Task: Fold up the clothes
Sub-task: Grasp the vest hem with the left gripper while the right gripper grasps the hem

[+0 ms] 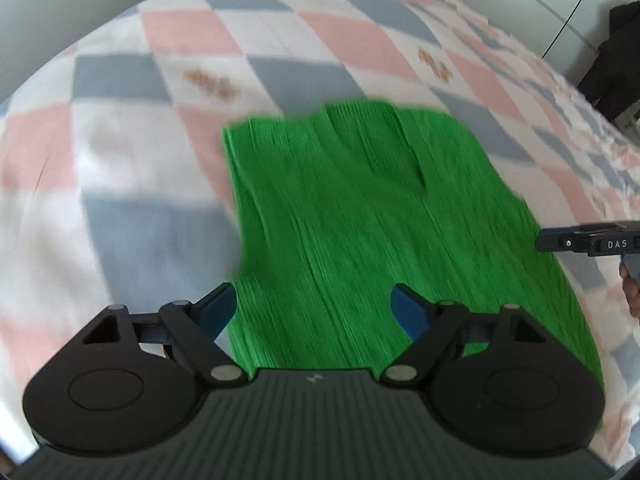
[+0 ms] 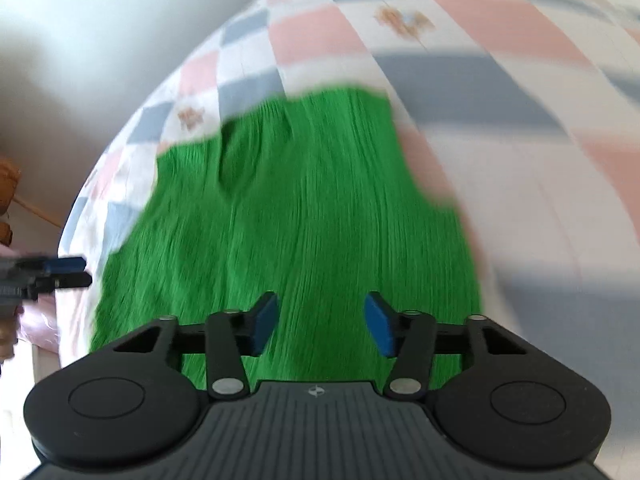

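Bed [image 1: 120,152] with a checked cover in pink, grey-blue and white filling both views, a bit blurry. Lying flat on it, a bright green ribbed knit garment [image 1: 360,220], neckline end toward the far side of the bed, hem end at the near edge under both tools. Looks sleeveless, V-shaped slit near the top, but blur makes the cut hard to call.

Left tool [image 1: 314,312] above the garment's near left corner, blue pads spread wide, left pad over the bare cover just off the cloth's edge, right pad over the green. Nothing gripped between them.

Right tool [image 2: 322,322] over the near right part of the garment, pads at a medium gap, narrower than the left, green cloth seen in the gap but no pinch visible. Can't tell if the tips touch the fabric.

Each tool poking into the other's view from the side, beside the cloth's edge. Dark clothing [image 1: 616,60] hanging off past the far right corner.
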Action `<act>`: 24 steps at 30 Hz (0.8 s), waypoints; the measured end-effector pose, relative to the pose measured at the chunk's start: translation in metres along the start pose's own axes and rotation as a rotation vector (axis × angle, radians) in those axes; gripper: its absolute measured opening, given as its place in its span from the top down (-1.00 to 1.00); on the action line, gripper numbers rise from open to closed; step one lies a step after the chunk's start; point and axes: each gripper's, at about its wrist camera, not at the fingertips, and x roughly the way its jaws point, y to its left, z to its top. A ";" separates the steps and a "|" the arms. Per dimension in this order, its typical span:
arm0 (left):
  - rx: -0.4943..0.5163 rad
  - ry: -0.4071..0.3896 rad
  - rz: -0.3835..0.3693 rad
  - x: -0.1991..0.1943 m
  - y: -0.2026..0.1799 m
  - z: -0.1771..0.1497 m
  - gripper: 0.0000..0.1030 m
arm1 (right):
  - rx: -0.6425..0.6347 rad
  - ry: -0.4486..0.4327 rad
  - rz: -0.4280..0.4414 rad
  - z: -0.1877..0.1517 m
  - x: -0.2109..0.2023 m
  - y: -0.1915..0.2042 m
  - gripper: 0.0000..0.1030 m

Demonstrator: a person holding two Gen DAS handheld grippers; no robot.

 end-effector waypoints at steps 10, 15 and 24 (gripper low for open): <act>0.016 0.006 -0.086 0.099 0.066 0.094 -0.59 | 0.009 -0.027 0.023 0.124 0.080 -0.061 -0.08; 0.041 0.015 -0.146 0.124 0.067 0.100 -0.02 | 0.071 0.026 0.137 0.136 0.107 -0.073 0.15; 0.081 -0.150 -0.213 0.032 0.030 0.079 0.86 | -0.063 -0.166 0.130 0.110 0.038 -0.035 0.61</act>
